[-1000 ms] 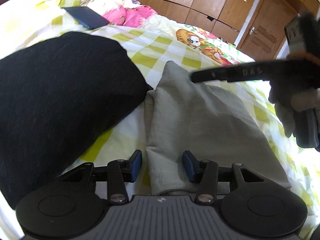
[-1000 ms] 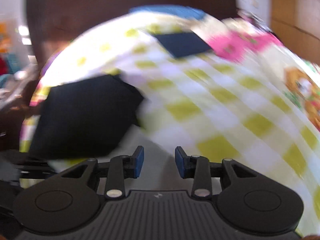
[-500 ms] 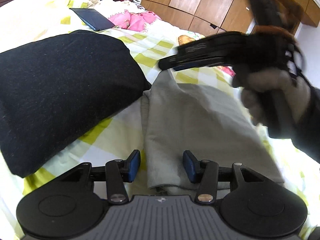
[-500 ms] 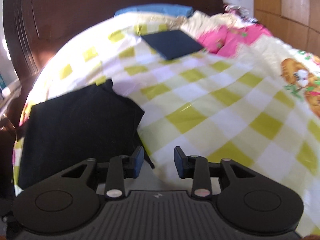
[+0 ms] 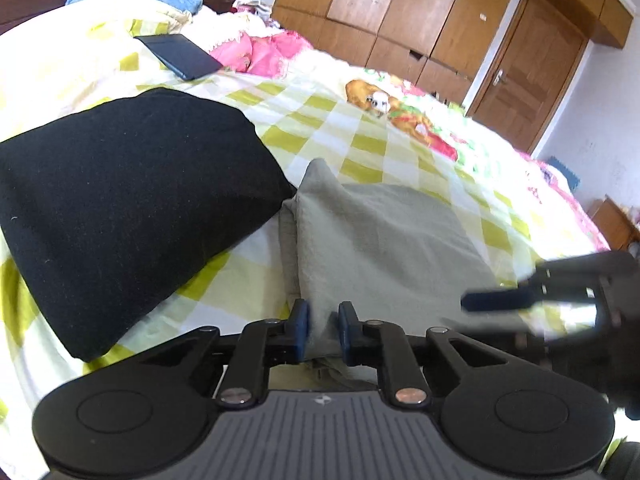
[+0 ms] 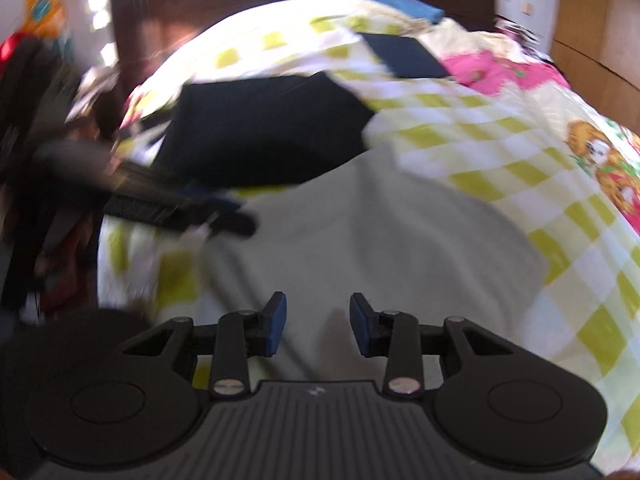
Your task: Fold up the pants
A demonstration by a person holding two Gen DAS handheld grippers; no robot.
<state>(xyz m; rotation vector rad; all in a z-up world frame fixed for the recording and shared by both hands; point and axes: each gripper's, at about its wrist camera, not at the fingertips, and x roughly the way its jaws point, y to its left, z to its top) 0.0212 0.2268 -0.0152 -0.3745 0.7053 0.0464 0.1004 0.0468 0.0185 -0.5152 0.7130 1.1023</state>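
Note:
The grey pants [image 5: 380, 240] lie folded on the checked bed sheet, to the right of a black folded garment [image 5: 120, 200]. My left gripper [image 5: 323, 330] is shut on the near edge of the grey pants, with cloth pinched between its blue pads. My right gripper [image 6: 318, 322] is open and empty, low over the grey pants [image 6: 360, 232]. The right gripper also shows in the left wrist view [image 5: 496, 300] at the right, blurred. The left gripper shows blurred in the right wrist view [image 6: 180, 208] at the left.
The yellow-and-white checked sheet [image 5: 360, 140] covers the bed. A dark flat folded item [image 5: 180, 54] and pink cloth [image 5: 264, 52] lie near the headboard. Wooden wardrobes and a door [image 5: 520, 72] stand beyond the bed.
My left gripper has closed on the near edge of the grey pants. My right gripper has swung down from above the pants to their near right side and stayed open.

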